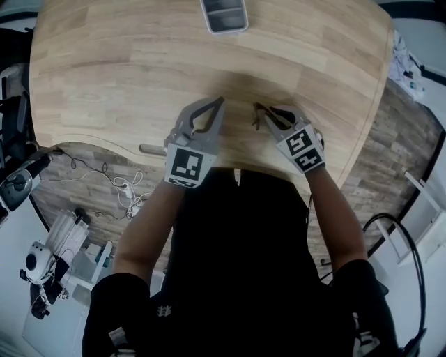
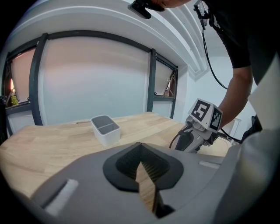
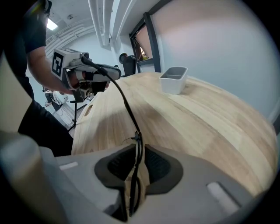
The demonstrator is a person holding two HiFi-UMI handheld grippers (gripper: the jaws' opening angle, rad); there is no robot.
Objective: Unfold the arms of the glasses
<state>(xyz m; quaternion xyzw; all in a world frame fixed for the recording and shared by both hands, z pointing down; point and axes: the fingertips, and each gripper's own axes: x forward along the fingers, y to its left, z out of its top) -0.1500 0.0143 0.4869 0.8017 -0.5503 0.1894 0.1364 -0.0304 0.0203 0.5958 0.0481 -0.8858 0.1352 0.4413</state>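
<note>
The thin black glasses [image 3: 124, 103] hang between my two grippers over the near part of the wooden table [image 1: 139, 56]. My left gripper [image 1: 221, 103] is shut on the tip of one arm, which the right gripper view shows at that gripper [image 3: 107, 71]. From there the arm runs down to the hinge. The frame sits between the pads of my right gripper [image 3: 136, 148], with a sliver of gap beside it. In the head view the glasses [image 1: 256, 120] show as a dark line at the right gripper [image 1: 260, 110]. The left gripper view shows its own jaws [image 2: 141, 146] closed at the tips.
A white rectangular tray [image 1: 224, 15] stands at the table's far side, also seen as the tray [image 2: 105, 129] and the tray [image 3: 173, 79]. The table's curved front edge [image 1: 90, 139] runs just below the grippers. Cables and equipment [image 1: 125, 188] lie on the floor to the left.
</note>
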